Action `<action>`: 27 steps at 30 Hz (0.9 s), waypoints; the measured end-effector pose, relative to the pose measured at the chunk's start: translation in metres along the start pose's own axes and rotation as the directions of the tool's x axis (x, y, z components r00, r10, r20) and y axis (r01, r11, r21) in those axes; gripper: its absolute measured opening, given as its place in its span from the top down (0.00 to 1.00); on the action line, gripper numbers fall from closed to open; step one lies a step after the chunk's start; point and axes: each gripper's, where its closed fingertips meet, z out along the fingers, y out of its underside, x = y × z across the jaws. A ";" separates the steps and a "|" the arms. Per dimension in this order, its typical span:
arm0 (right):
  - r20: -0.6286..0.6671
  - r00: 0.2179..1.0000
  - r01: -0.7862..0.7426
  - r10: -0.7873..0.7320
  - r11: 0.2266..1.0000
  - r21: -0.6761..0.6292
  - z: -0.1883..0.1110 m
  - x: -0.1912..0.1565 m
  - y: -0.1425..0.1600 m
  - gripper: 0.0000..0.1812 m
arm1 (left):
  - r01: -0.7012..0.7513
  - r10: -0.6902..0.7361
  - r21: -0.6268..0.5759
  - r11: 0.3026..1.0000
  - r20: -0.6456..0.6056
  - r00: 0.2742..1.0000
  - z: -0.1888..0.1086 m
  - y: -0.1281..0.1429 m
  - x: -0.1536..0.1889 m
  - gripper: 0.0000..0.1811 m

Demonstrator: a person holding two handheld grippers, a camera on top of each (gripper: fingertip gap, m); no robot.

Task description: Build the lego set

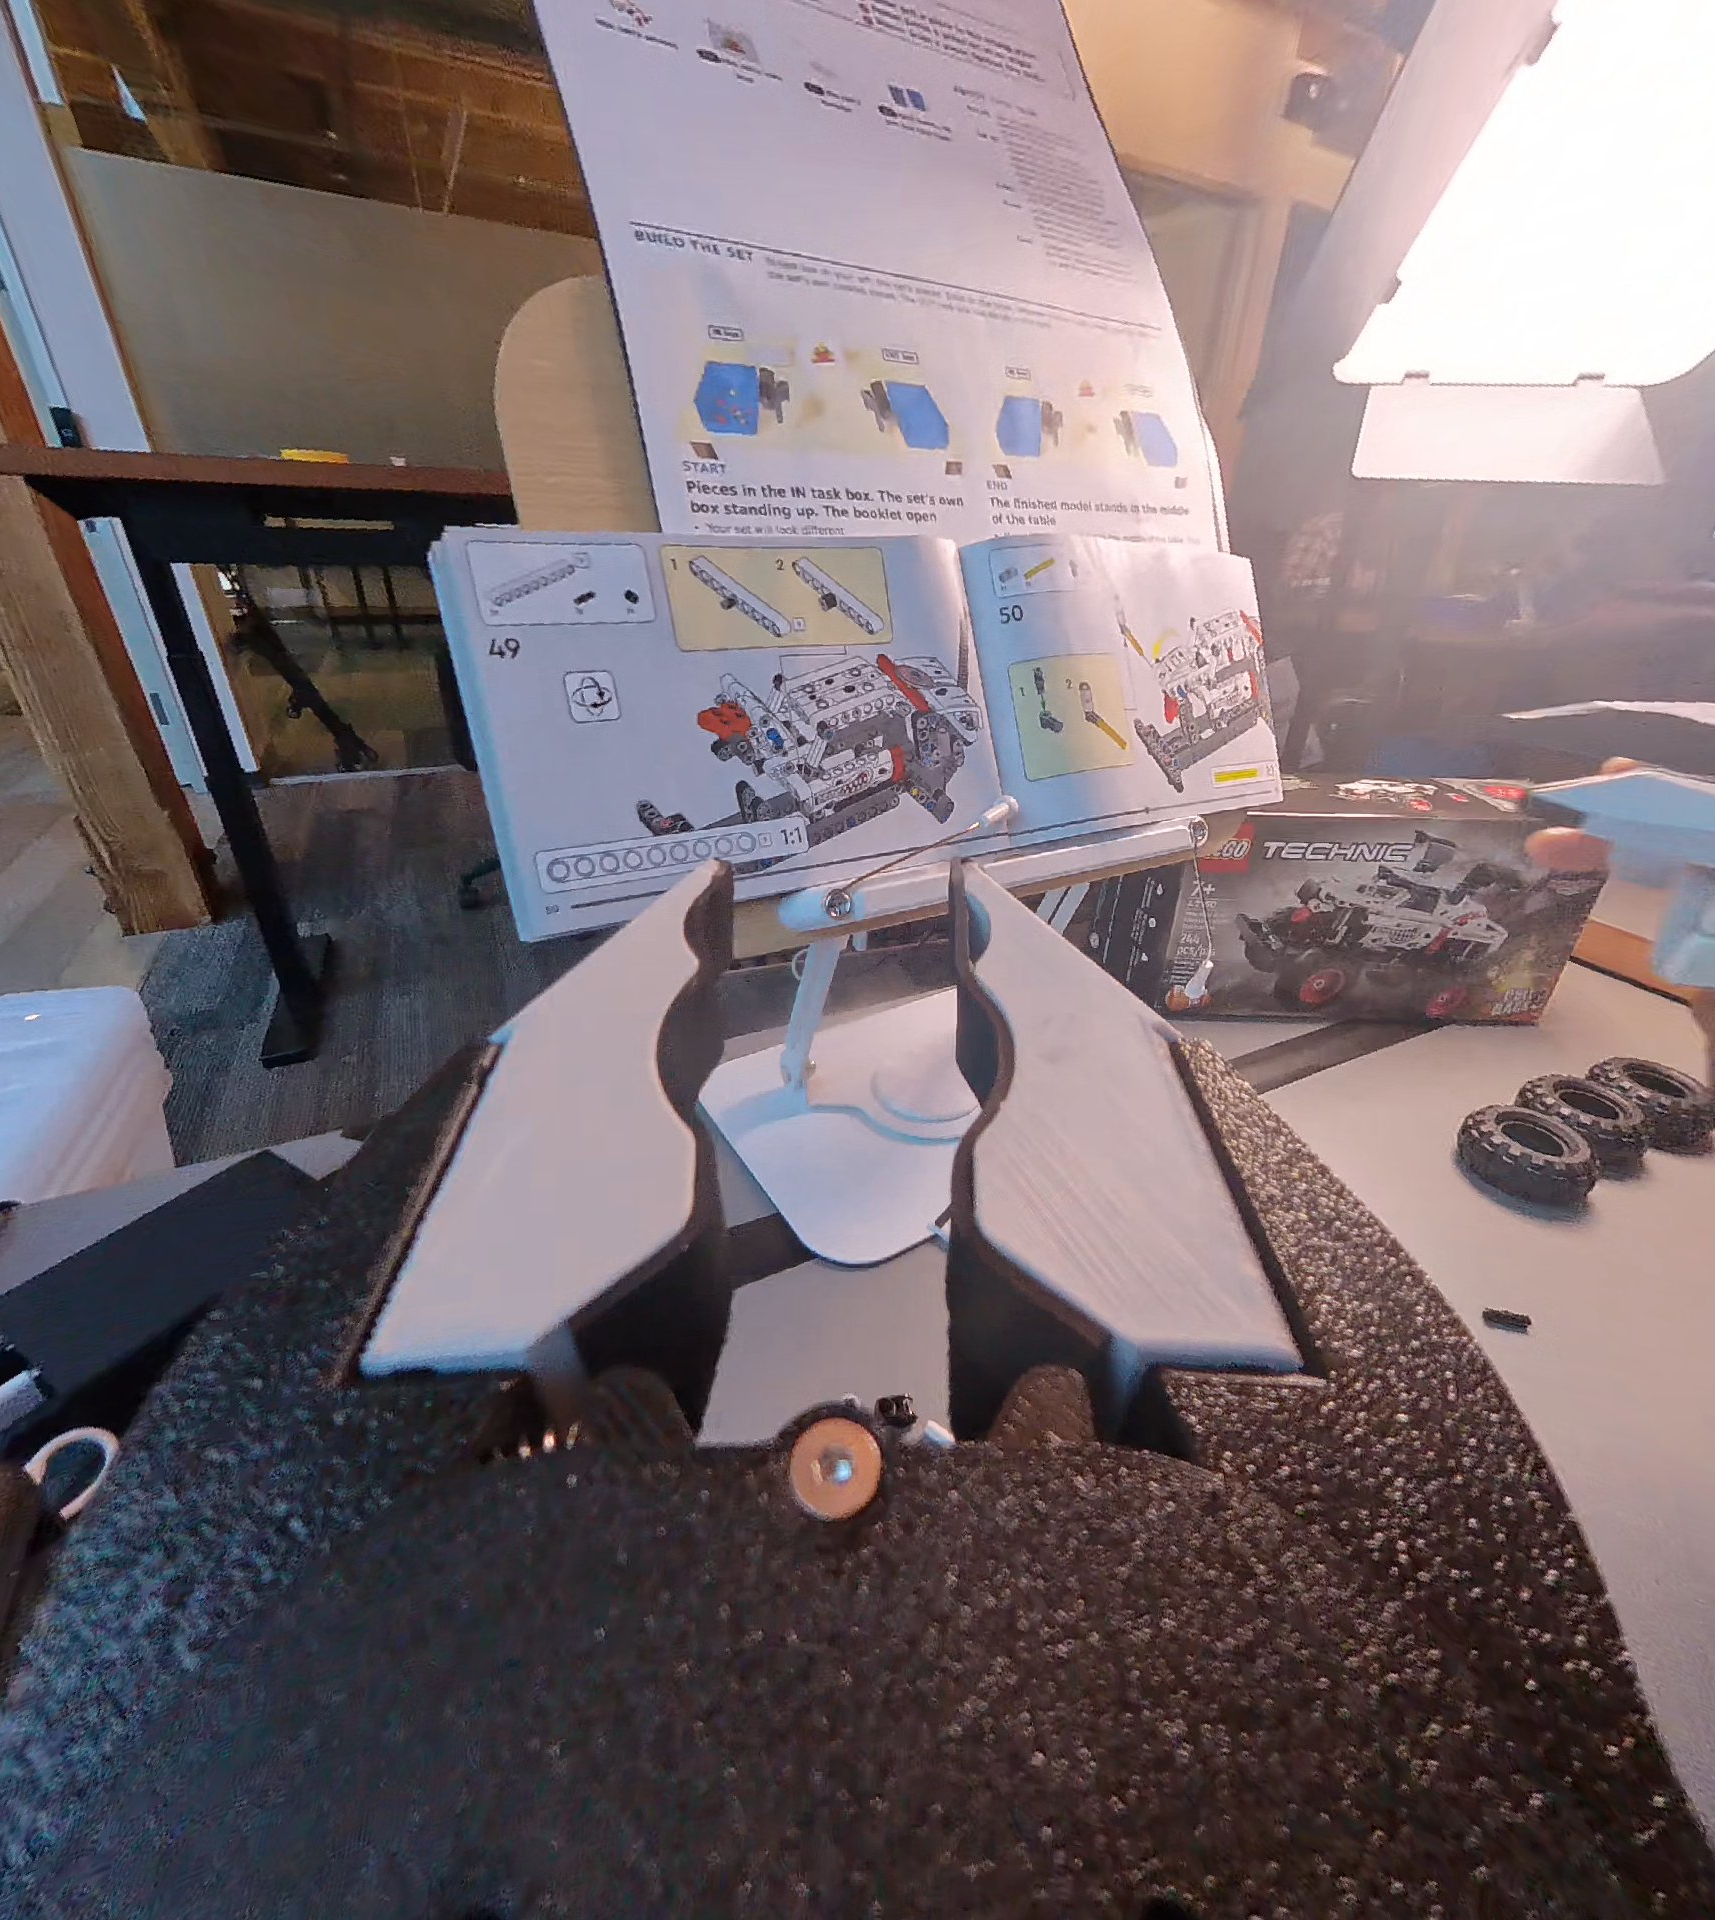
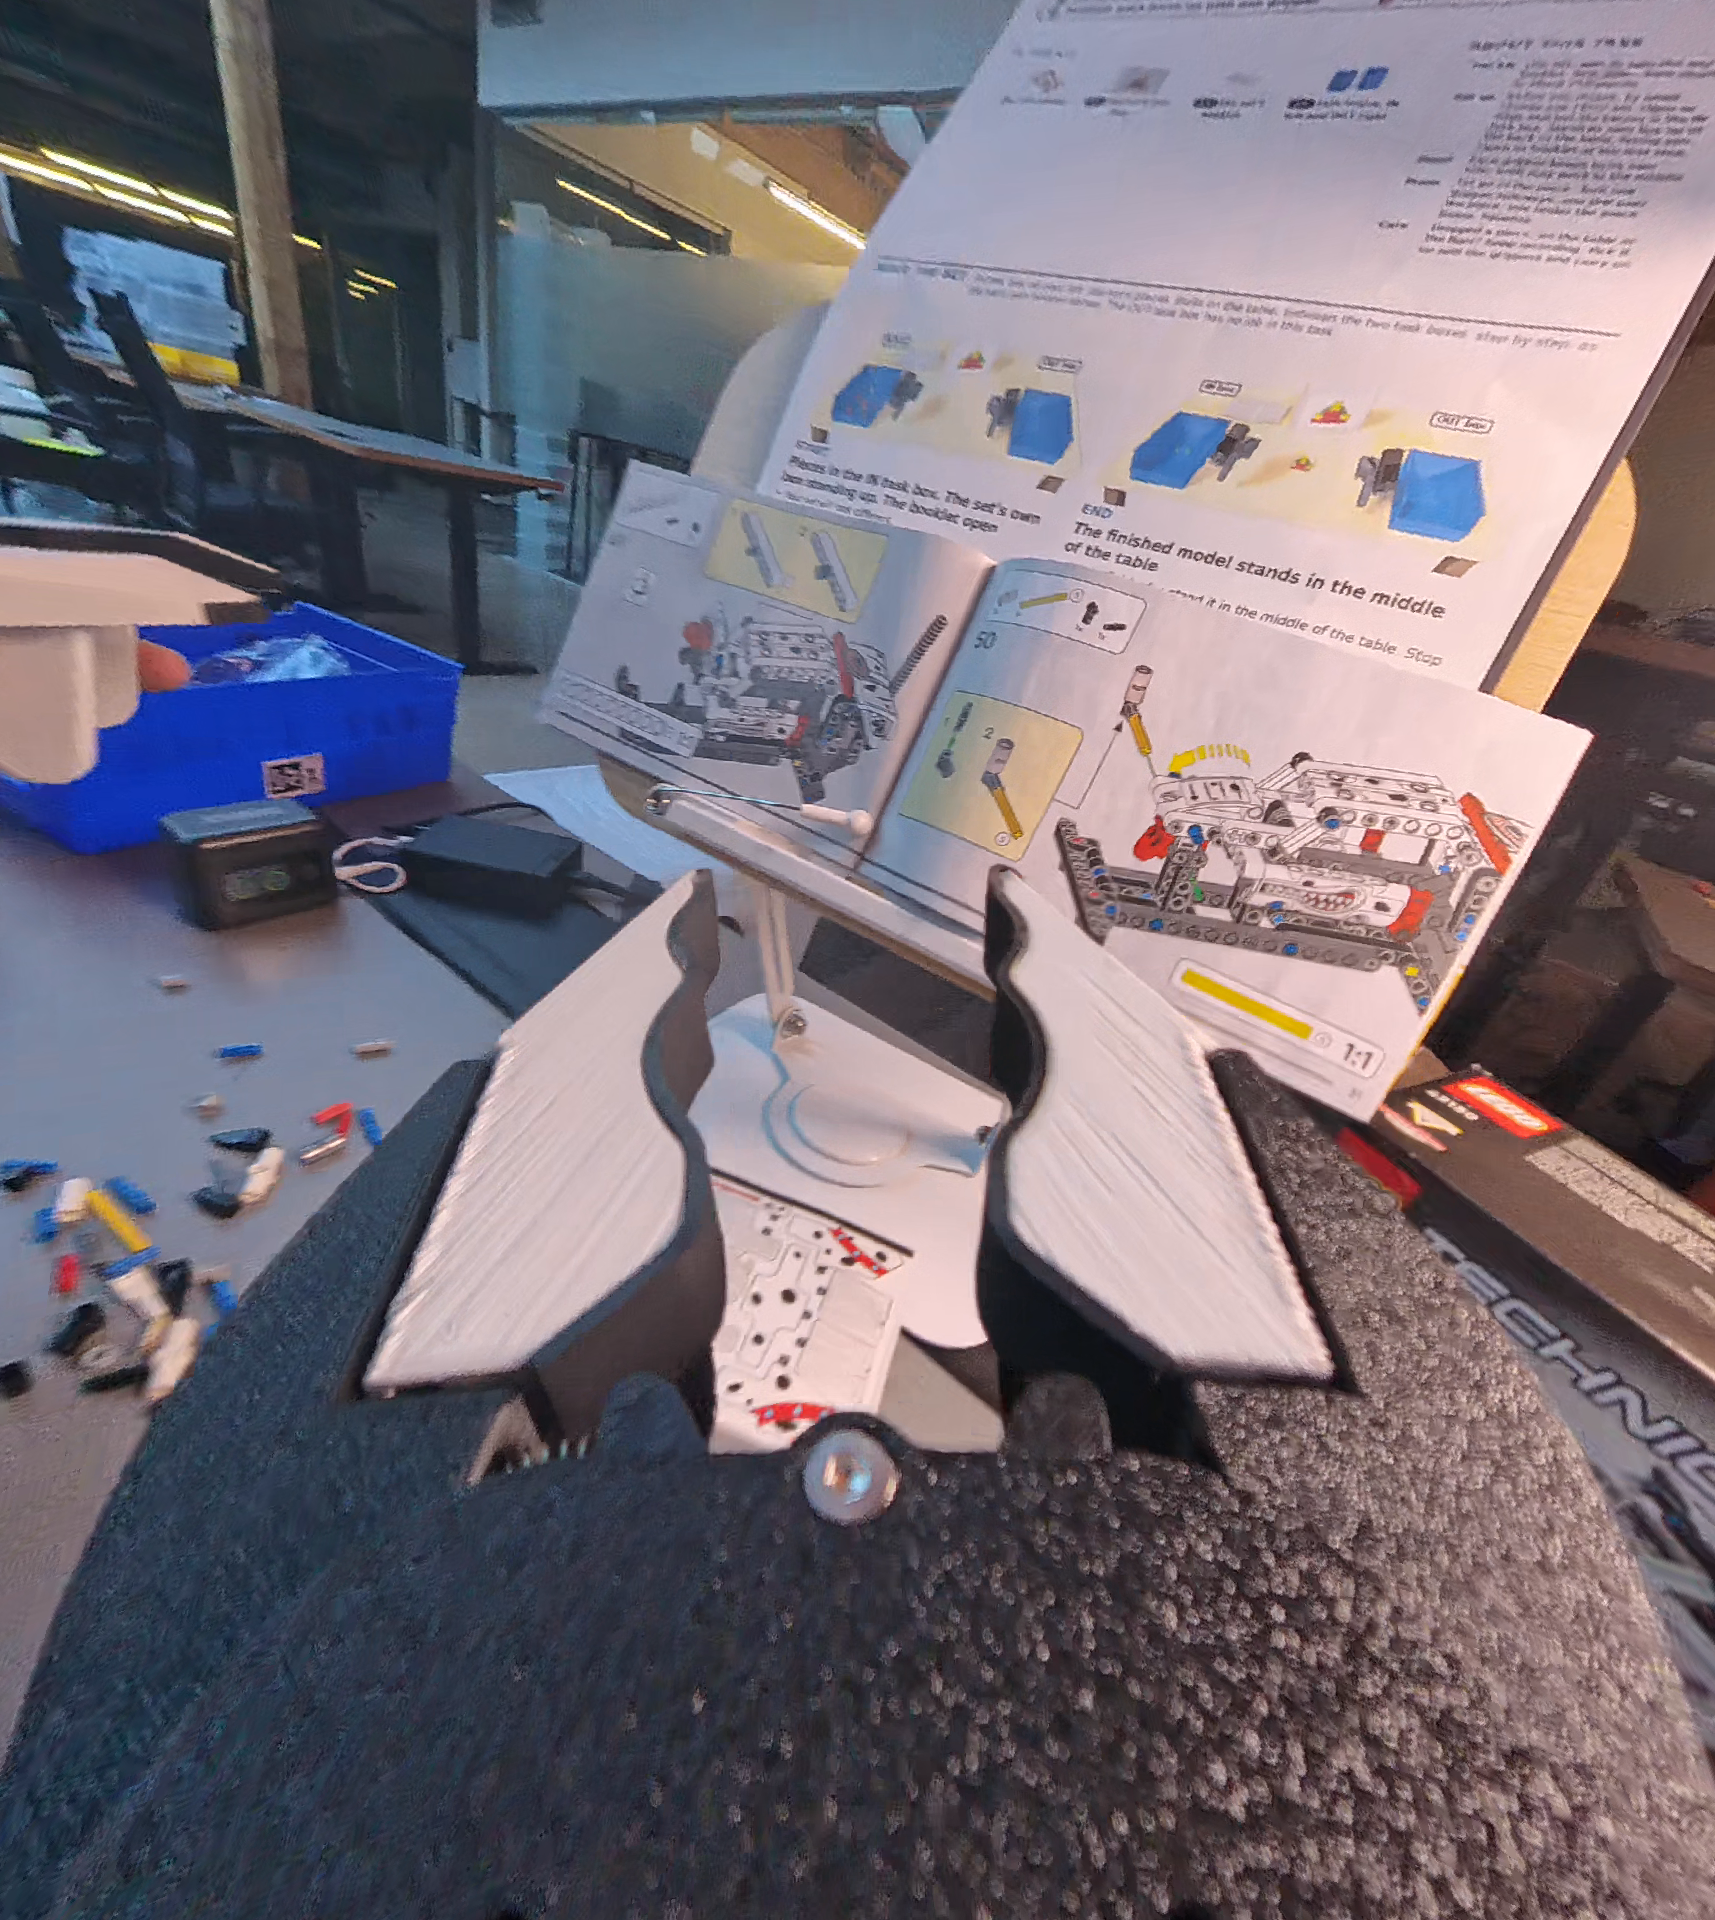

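Many small loose lego pieces [image 2: 120, 1247], blue, black, white, red and yellow, lie scattered on the table [image 2: 53, 987], low and to the left of the right tool [image 2: 848, 935]. Three black tyres [image 1: 1585, 1127] sit in a row on the table, to the right of the left tool [image 1: 837, 920], with a tiny black pin [image 1: 1505, 1320] nearer that tool's body. Both tools are open, fingers spread apart and holding nothing. Straight ahead of each, the open instruction booklet [image 1: 728, 717] leans on a white stand [image 1: 832, 1143], whose base shows between the fingers. A large printed sheet [image 1: 884, 260] rises behind the booklet. The set's box [image 1: 1372, 904] stands right of the stand in the left wrist view. A blue bin [image 2: 240, 727] rests far left of the right tool, with a small black device [image 2: 245, 862] and a black adapter [image 2: 489, 857] just in front of it.
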 end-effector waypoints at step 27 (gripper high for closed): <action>0.538 0.841 0.120 0.052 0.952 -0.280 -0.169 -0.161 0.085 0.51 | -0.040 0.038 0.019 0.999 0.114 0.993 -0.017 0.005 -0.026 0.78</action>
